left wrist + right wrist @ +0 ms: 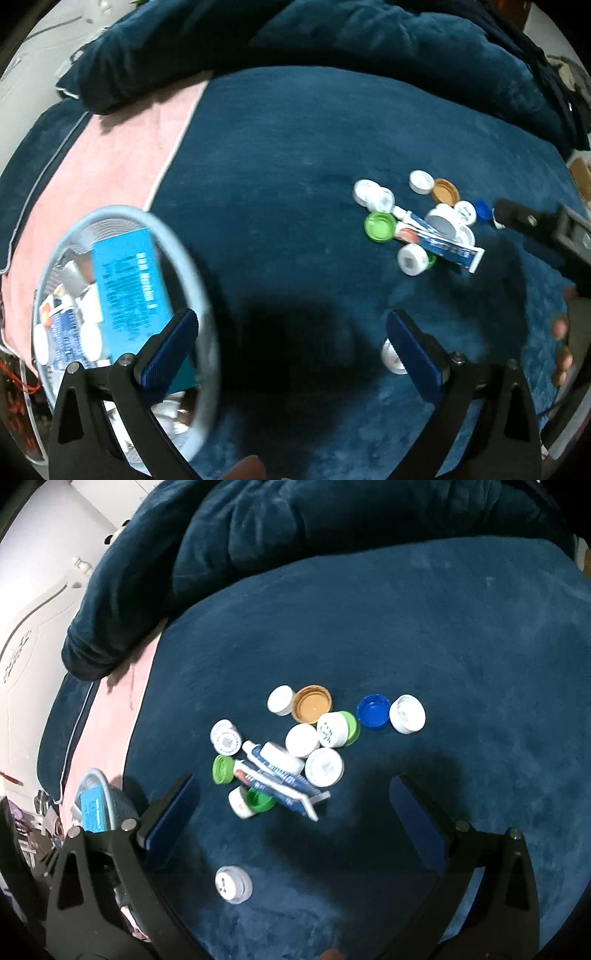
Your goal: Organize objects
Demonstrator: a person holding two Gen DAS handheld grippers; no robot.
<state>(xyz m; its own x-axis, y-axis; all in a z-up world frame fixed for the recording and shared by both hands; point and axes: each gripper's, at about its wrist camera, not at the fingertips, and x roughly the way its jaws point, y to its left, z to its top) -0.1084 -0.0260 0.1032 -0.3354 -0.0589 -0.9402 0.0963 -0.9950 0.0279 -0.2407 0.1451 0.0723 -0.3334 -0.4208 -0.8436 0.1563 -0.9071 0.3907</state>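
Both tongs gape empty; right tongs [295,825] sit nearer, the blue-and-white toothpaste tube [280,779] lying diagonally just above centre frame.

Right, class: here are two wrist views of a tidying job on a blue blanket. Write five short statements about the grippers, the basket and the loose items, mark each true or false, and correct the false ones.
1. Both grippers are open and hold nothing. True: the left gripper and right gripper are spread wide, with nothing between the fingers.
2. The basket is empty. False: it holds a light blue box and other items.
3. The toothpaste tubes lie in the pile of caps. True.
4. The brown cap lies open side down. False: its hollow faces up.
5. One small white jar sits apart from the pile, nearer the right gripper. True.
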